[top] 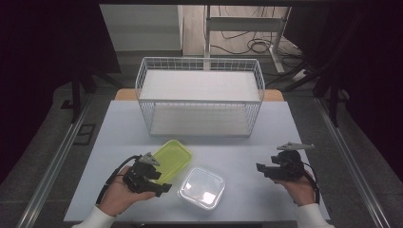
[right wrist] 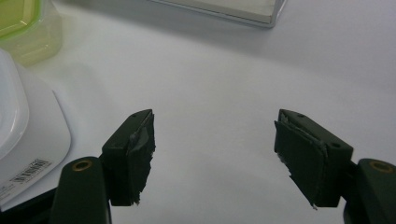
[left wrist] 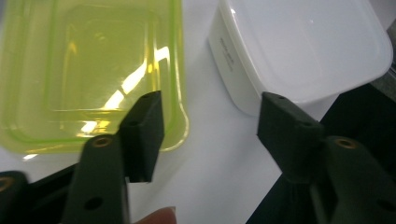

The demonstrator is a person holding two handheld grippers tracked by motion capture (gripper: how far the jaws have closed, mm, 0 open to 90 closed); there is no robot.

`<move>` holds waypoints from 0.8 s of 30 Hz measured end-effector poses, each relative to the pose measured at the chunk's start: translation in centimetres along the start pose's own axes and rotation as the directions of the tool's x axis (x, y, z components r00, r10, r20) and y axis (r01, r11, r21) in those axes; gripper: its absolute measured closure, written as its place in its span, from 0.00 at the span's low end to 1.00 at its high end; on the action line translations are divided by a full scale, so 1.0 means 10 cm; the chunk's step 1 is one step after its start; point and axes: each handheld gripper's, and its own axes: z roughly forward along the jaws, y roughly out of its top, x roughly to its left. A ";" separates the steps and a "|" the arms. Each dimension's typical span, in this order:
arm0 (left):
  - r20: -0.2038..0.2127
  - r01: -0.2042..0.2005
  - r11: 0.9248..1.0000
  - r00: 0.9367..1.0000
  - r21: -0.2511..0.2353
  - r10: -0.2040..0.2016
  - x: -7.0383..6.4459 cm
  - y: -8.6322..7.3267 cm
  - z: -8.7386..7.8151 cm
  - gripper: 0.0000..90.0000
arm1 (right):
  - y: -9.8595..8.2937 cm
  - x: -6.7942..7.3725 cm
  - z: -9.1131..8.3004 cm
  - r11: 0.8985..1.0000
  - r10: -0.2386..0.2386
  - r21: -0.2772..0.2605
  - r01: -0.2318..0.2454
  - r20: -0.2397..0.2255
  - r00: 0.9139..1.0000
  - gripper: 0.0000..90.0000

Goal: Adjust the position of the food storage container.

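Observation:
A yellow-green lidded box (top: 173, 159) lies near the table's front left, and a clear box with a white lid (top: 201, 188) sits just to its right. My left gripper (top: 159, 183) is open, low over the table at the near corner of the green box (left wrist: 88, 70), with the white box (left wrist: 299, 46) off its other jaw. Nothing is between its jaws. My right gripper (top: 262, 168) is open over bare table at the front right, and the white box (right wrist: 23, 135) lies off to its left.
A white wire basket (top: 199, 97) with a white liner stands at the back middle of the pale table (top: 119, 128). The table's front edge is close behind both hands. Dark floor and cables lie beyond the table.

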 end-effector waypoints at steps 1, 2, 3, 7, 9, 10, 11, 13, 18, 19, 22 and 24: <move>0.003 -0.003 1.000 1.000 0.003 0.003 -0.01 0.00 0.02 0.51 | 0.00 0.00 0.00 1.000 0.000 0.000 0.000 0.003 1.000 0.32; 0.010 -0.009 1.000 1.000 0.009 0.009 -0.02 0.00 0.03 0.55 | 0.00 0.00 0.00 1.000 0.001 0.000 -0.001 0.005 1.000 0.32; 0.010 -0.009 1.000 1.000 0.009 0.009 -0.02 0.00 0.03 0.59 | 0.00 0.00 0.00 1.000 0.001 0.000 -0.001 0.005 1.000 0.32; 0.031 -0.024 0.999 0.999 0.035 0.023 -0.04 0.01 0.09 0.75 | 0.00 0.00 0.00 1.000 -0.003 -0.002 0.003 0.010 1.000 0.32; 0.036 -0.033 0.998 0.999 0.047 0.031 -0.04 0.00 0.11 0.81 | 0.00 0.00 0.00 1.000 -0.004 0.000 0.004 0.011 1.000 0.32; 0.033 -0.047 0.997 0.998 0.066 0.045 -0.05 0.00 0.15 0.84 | 0.00 0.00 0.00 1.000 -0.005 0.003 0.005 0.012 1.000 0.32; 0.033 -0.047 0.997 0.998 0.066 0.045 -0.05 0.00 0.15 0.86 | 0.00 0.00 0.00 1.000 -0.005 0.003 0.005 0.012 1.000 0.32; 0.034 -0.055 0.995 0.998 0.082 0.052 -0.06 -0.01 0.19 0.89 | -0.01 0.00 0.00 1.000 -0.004 0.006 0.004 0.014 1.000 0.32; 0.028 -0.060 0.994 0.998 0.095 0.057 -0.07 -0.01 0.27 0.99 | -0.01 0.00 0.01 1.000 -0.009 0.008 0.008 0.015 1.000 0.32; 0.028 -0.060 0.994 0.998 0.095 0.057 -0.07 -0.01 0.27 0.99 | -0.01 0.00 0.01 1.000 -0.009 0.008 0.008 0.015 1.000 0.32; 0.011 -0.054 0.992 0.999 0.115 0.053 -0.06 -0.02 0.31 1.00 | -0.01 -0.01 0.02 1.000 -0.014 0.013 0.014 0.017 1.000 0.31; 0.002 -0.050 0.991 0.999 0.124 0.050 -0.05 -0.03 0.33 1.00 | -0.02 -0.01 0.02 1.000 -0.015 0.014 0.015 0.019 1.000 0.31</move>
